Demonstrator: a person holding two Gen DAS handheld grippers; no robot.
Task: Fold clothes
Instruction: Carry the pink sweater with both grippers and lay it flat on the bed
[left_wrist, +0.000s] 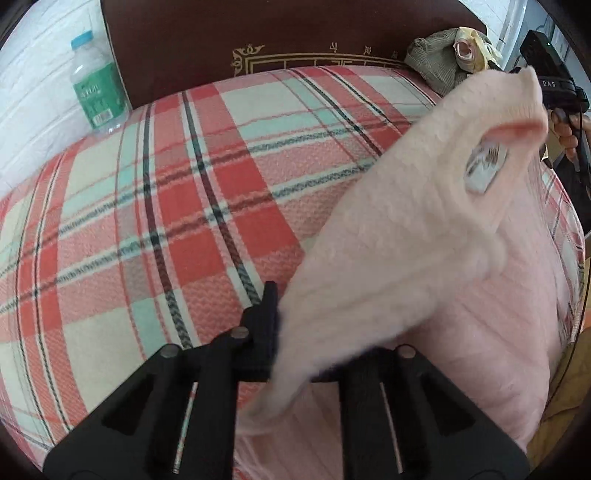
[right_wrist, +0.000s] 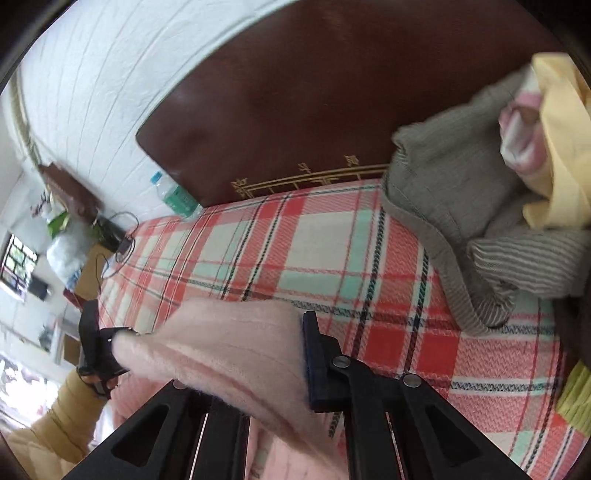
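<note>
A pale pink knit sweater (left_wrist: 413, 236) hangs stretched in the air between my two grippers, above a plaid bed cover (left_wrist: 155, 206). My left gripper (left_wrist: 291, 332) is shut on one corner of it; its right finger is hidden under the cloth. The sweater's label (left_wrist: 485, 168) shows near the far end. My right gripper (right_wrist: 280, 354) is shut on the other corner of the sweater (right_wrist: 229, 343). The right gripper also shows in the left wrist view (left_wrist: 550, 85), and the left gripper in the right wrist view (right_wrist: 98, 343). The sweater's lower part lies on the bed.
A pile of grey, yellow and pink clothes (right_wrist: 491, 206) lies at the bed's far right by the dark wooden headboard (left_wrist: 258, 33). A green-labelled water bottle (left_wrist: 96, 85) stands at the far left by the white wall.
</note>
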